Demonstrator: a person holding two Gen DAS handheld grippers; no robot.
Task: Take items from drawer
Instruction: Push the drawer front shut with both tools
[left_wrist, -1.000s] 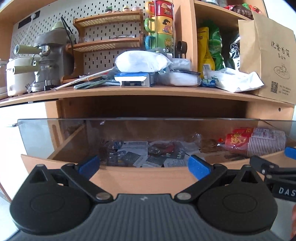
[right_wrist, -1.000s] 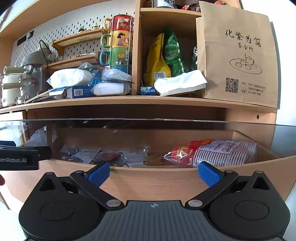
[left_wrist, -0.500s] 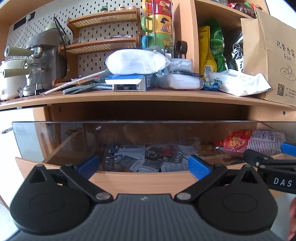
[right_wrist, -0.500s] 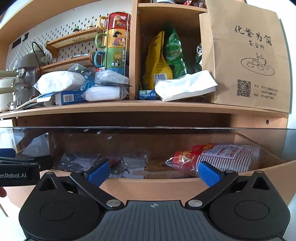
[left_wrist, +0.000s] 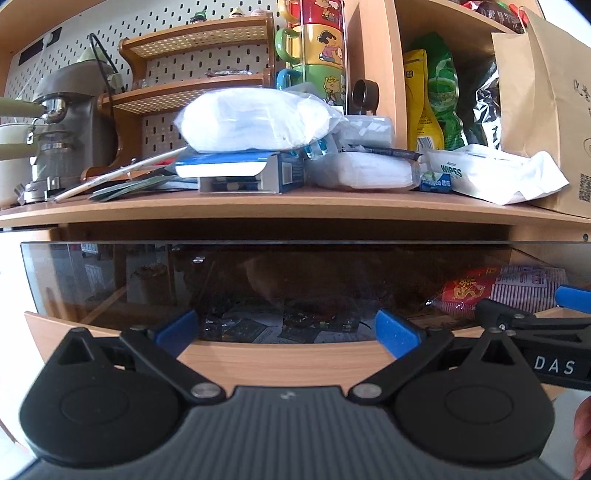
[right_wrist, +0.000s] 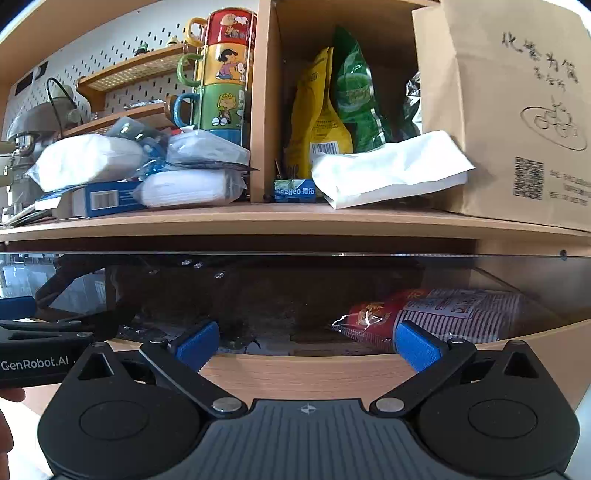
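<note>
Left wrist camera is looking along the left gripper (left_wrist: 289, 332), and its two blue-tipped black fingers are standing wide apart with nothing between them. Just past them, the light wooden drawer with a dark see-through front panel (left_wrist: 280, 360) is sitting open. Flat packets and papers (left_wrist: 258, 326) are lying on its floor, right behind the blue tips. Over at the drawer's right end, a clear bag with red print holding a stack of striped paper cups (left_wrist: 506, 288) is lying on its side. The right gripper (right_wrist: 306, 341) is also reaching toward the drawer's front edge, and its blue tips are spread wide and holding nothing. Its right tip is sitting in front of the cup bag, but whether they are touching I cannot tell. Above the drawer, the wooden shelf (left_wrist: 258, 206) is carrying a puffy white plastic packet (left_wrist: 251, 123) on top of a blue and white box (left_wrist: 240, 171). Farther back, a stack of colourful cartoon mugs (right_wrist: 223, 74) is standing, with a big brown paper bag (right_wrist: 509, 110) at the right.
</note>
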